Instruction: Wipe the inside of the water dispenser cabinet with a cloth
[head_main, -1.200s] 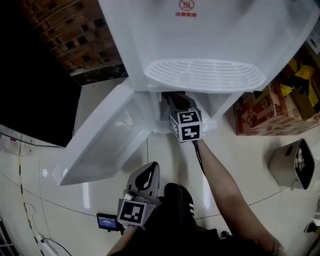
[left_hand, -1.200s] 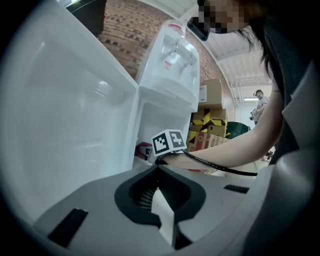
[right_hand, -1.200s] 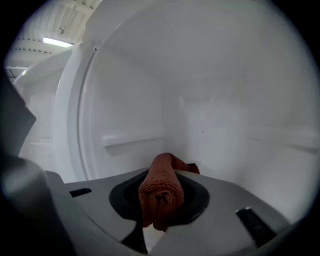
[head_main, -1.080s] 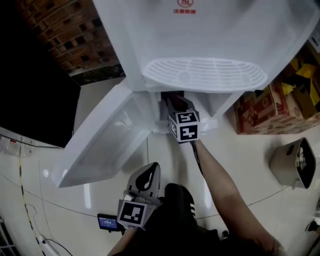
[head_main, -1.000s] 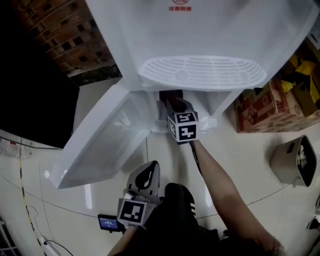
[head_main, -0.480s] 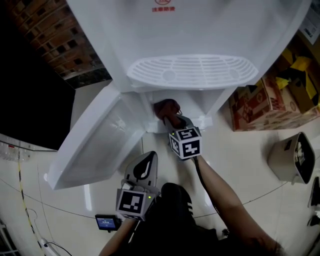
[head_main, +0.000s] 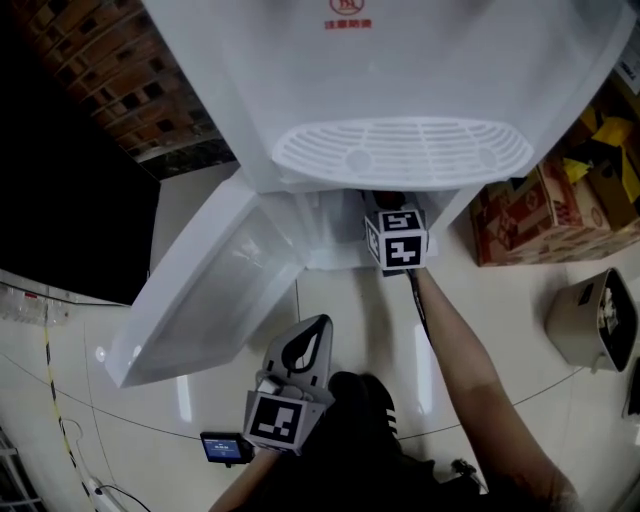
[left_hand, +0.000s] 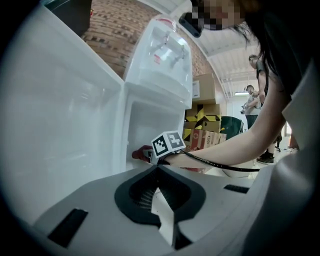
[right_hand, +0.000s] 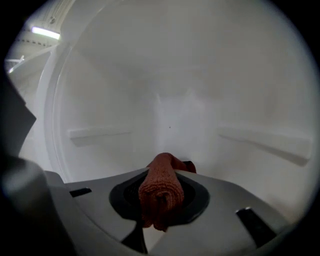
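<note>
White water dispenser (head_main: 430, 70) standing with its cabinet door (head_main: 200, 290) swung wide to the left. Inside the cabinet (right_hand: 110, 95), bare white walls with a narrow ledge (right_hand: 100, 132) on either side. Left gripper (left_hand: 159, 197) held low outside, jaws together on nothing. Right gripper (right_hand: 159, 200) reaching in, clamped on a rolled red cloth (right_hand: 161, 177) poking past the jaws; contact with the back wall unclear. Best to press the cloth flat, sweep in overlapping strokes, work along ledges and corners, keep the clamp firm
</note>
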